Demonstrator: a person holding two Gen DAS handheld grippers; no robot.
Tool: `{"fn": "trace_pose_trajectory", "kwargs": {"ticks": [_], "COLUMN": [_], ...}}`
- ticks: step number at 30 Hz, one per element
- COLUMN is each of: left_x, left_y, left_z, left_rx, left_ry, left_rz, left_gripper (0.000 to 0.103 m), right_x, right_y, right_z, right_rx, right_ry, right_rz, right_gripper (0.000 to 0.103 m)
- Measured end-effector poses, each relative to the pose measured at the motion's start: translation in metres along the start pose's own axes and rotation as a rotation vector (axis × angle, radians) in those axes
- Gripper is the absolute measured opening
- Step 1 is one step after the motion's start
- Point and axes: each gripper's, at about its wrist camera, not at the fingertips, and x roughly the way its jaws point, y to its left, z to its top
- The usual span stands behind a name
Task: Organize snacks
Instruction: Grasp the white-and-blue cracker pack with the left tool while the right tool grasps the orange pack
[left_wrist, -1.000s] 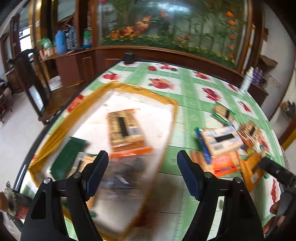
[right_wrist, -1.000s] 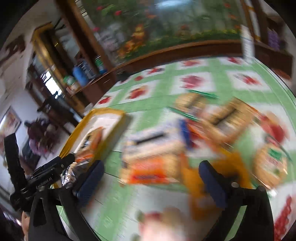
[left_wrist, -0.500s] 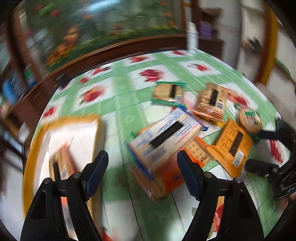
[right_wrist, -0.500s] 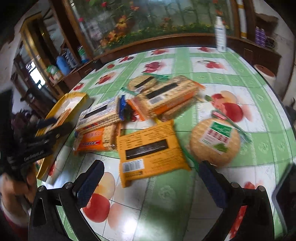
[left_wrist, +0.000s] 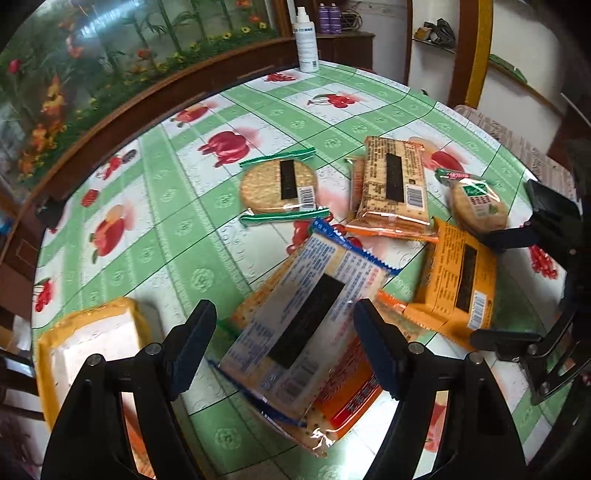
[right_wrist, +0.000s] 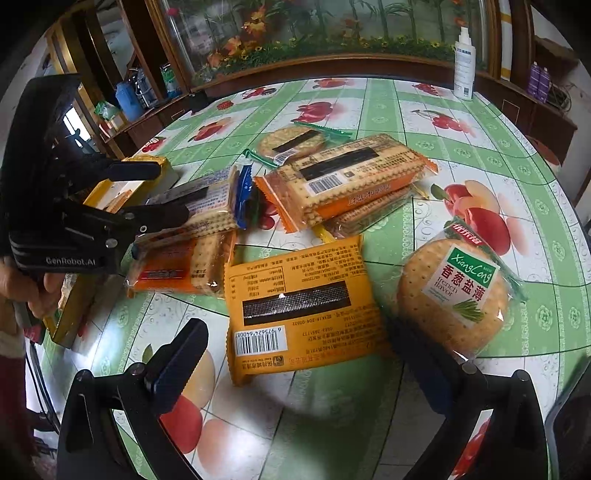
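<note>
Over on the fruit-print tablecloth (left_wrist: 177, 236), both tongs gape empty, left gripper (left_wrist: 284, 345) above the blue-edged cracker pack (left_wrist: 306, 321) lying on the orange cracker pack (left_wrist: 351, 395), so it might snag both, while the right gripper (right_wrist: 303, 360) straddles the yellow packet (right_wrist: 299, 302).

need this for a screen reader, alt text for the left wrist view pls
The open left gripper hovers over a blue-edged cracker pack lying on an orange pack on a green fruit-print tablecloth. More snack packs lie beyond, a yellow tray lower left.
</note>
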Motion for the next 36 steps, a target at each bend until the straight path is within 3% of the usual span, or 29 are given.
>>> {"fn": "trace_pose_trajectory", "kwargs": {"ticks": [5, 9, 20, 24, 29, 32, 36], "left_x": [0.009, 0.022, 0.030, 0.027, 0.024, 0.021, 0.017], "left_y": [-0.008, -0.017, -0.004, -0.009, -0.011, -0.010, -0.011], "left_z": [0.002, 0.002, 0.006, 0.005, 0.004, 0.001, -0.005], "left_rx": [0.076, 0.157, 0.065, 0.071, 0.056, 0.022, -0.028], "left_ry": [0.047, 0.093, 0.115, 0.115, 0.112, 0.107, 0.090], "left_rz": [-0.090, -0.071, -0.144, -0.152, -0.142, -0.135, -0.112], "left_gripper": [0.077, 0.078, 0.081, 0.068, 0.064, 0.061, 0.060], "right_x": [0.006, 0.018, 0.031, 0.033, 0.031, 0.030, 0.024], "right_y": [0.005, 0.008, 0.013, 0.017, 0.015, 0.013, 0.008], "right_z": [0.006, 0.009, 0.013, 0.011, 0.011, 0.011, 0.013], "right_rx": [-0.044, -0.077, -0.135, -0.163, -0.145, -0.135, -0.107], "right_ry": [0.024, 0.071, 0.092, 0.090, 0.076, 0.068, 0.052], "right_rz": [-0.014, -0.034, -0.090, -0.113, -0.101, -0.098, -0.090], "right_gripper": [0.103, 0.103, 0.103, 0.103, 0.103, 0.099, 0.085]}}
